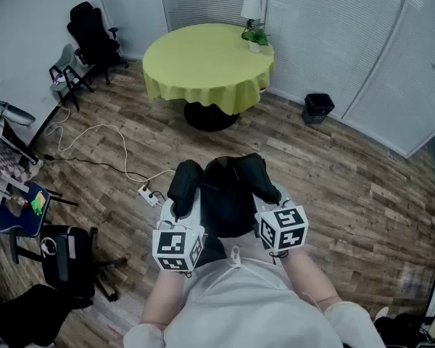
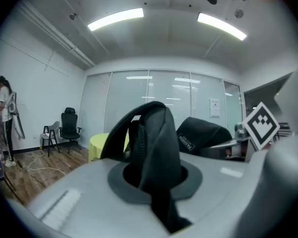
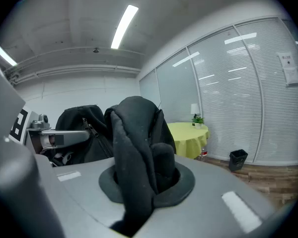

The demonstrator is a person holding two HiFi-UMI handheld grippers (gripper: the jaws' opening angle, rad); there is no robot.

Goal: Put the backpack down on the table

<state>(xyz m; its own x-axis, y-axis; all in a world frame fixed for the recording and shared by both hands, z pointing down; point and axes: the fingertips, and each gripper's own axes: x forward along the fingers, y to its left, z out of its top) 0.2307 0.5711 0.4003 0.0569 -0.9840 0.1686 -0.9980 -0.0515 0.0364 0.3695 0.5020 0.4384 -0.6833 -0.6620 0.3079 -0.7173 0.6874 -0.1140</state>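
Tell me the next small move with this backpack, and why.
Probably step forward toward the table, both grippers kept shut: the left gripper and right gripper each clamp a strap, and the backpack hangs over the floor, well short of it.

Floor (image 1: 225, 140), centre to 12 o'clock: bare boards between backpack (image 1: 228, 194) and table (image 1: 196, 60); open lane.
Table top: yellow cloth, mostly bare; lamp (image 1: 251, 7) and plant (image 1: 255, 40) crowd its 1 o'clock rim.
Cable (image 1: 105, 127) and power strip (image 1: 151, 194), 9 o'clock of the backpack: flat on the boards, at the lane's left edge.
Office chair (image 1: 94, 35) and small chair (image 1: 67, 71), 10 o'clock: well apart from the table.
Bin (image 1: 317, 109), 2 o'clock: near the blinds (image 1: 333, 35), clear of the lane.
Black chair (image 1: 69, 256) and blue seat (image 1: 22, 209), 8 o'clock: clutter blocks that side.
Floor, 3 to 4 o'clock: open.
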